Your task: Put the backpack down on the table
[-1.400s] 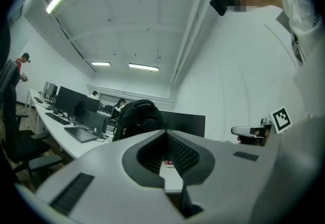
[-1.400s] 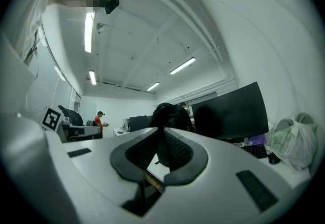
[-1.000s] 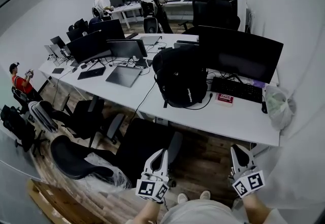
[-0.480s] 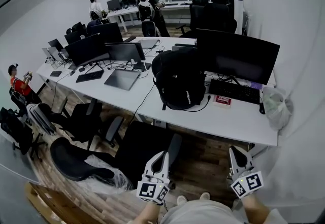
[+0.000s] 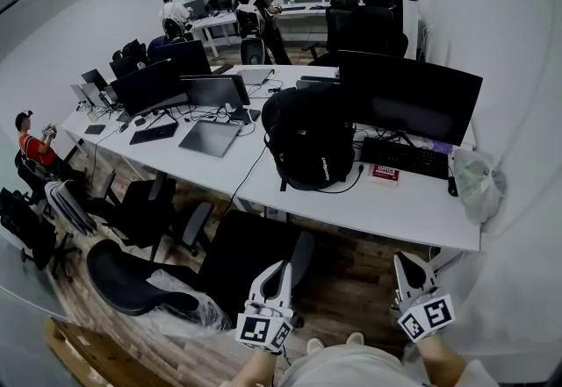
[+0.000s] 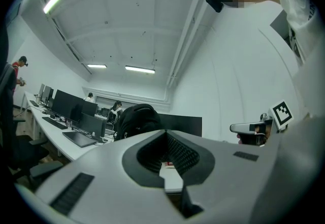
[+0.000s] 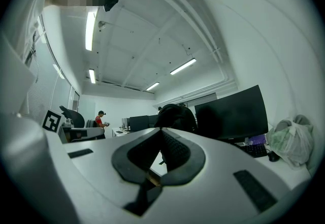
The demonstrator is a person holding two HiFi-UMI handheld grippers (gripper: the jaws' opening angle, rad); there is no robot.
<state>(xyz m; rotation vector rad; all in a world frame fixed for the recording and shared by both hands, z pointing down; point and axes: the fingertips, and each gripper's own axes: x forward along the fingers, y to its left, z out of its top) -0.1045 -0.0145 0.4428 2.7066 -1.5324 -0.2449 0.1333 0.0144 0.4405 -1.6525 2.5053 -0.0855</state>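
Observation:
The black backpack [image 5: 309, 135] stands upright on the white table [image 5: 413, 205], in front of a large monitor, and nothing holds it. Both grippers hang low in the head view, well short of the table and over the wooden floor. My left gripper [image 5: 280, 268] is shut and empty. My right gripper [image 5: 407, 261] has just been closing and is now shut with nothing between its jaws. The left gripper view shows the backpack [image 6: 136, 118] far beyond the shut left gripper [image 6: 165, 133]. The right gripper view shows the backpack [image 7: 176, 115] past the shut right gripper [image 7: 162, 132].
A wide monitor [image 5: 408, 97], a keyboard [image 5: 411, 155], a red box [image 5: 385, 173] and a plastic bag [image 5: 477, 183] share the table. Black office chairs [image 5: 255, 249] stand between me and the table. More desks with screens run left, with people at the back and far left.
The right gripper's jaws have drawn together in the head view. Both grippers stay about where they were, and the backpack has not moved.

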